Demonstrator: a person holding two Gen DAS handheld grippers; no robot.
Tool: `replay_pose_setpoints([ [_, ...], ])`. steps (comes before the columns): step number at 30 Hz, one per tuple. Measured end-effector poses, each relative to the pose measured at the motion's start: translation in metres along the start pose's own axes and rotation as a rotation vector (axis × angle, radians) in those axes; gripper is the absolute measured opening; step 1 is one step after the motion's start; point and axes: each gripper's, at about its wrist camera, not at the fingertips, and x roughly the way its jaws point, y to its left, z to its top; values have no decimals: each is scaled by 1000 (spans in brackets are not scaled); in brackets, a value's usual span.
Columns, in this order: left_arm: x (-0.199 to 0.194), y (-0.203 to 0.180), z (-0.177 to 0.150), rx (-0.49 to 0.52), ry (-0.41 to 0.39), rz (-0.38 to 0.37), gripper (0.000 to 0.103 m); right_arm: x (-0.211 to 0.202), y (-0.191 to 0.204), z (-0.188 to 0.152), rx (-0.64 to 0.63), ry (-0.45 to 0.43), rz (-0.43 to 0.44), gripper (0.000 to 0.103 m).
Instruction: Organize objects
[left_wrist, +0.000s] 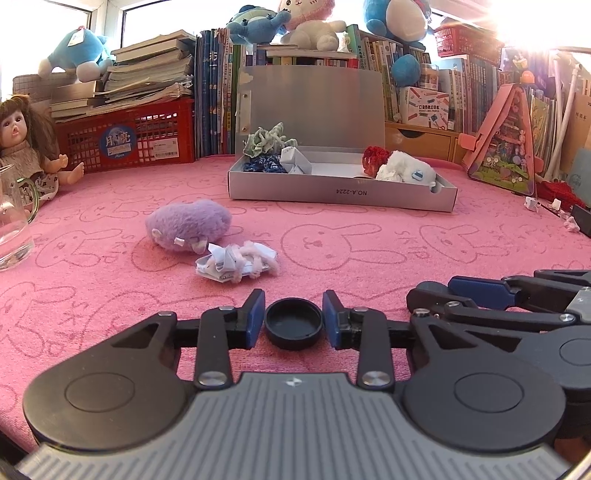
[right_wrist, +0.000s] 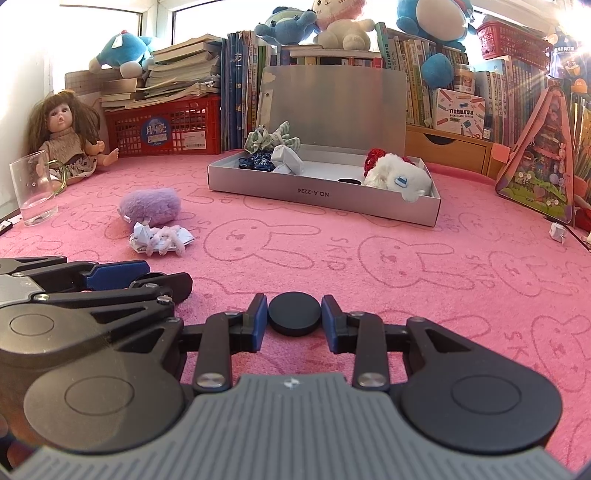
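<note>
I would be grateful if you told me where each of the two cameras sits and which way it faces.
Left wrist: on the left gripper, looking forward along its fingers, which clamp a black cap; the right gripper shows alongside.
Right wrist: on the right gripper, looking forward along its fingers, which clamp a black disc; the left gripper shows at the left.
Shared: grey box, purple plush, pink cloth.

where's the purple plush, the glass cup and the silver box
purple plush (left_wrist: 188, 225), left wrist view, middle of its fuzzy body
glass cup (right_wrist: 33, 192), right wrist view, its clear side wall
silver box (right_wrist: 321, 194), right wrist view, its front wall
</note>
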Motion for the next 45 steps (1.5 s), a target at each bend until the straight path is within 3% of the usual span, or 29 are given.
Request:
replay_pose_setpoints([
  [16, 13, -3, 24, -43, 12, -23, 37, 5, -10, 21, 45, -9, -43, 38],
  [28, 27, -13, 57, -12, -13, -41, 37, 11, -24, 45, 67, -48, -74, 38],
  [36, 55, -14, 97, 4, -50, -75, 38, 32, -44, 77, 132, -73, -78, 36],
  [45, 90, -15, 140, -6, -87, -35, 38, 67, -62, 109, 206, -126, -68, 36],
])
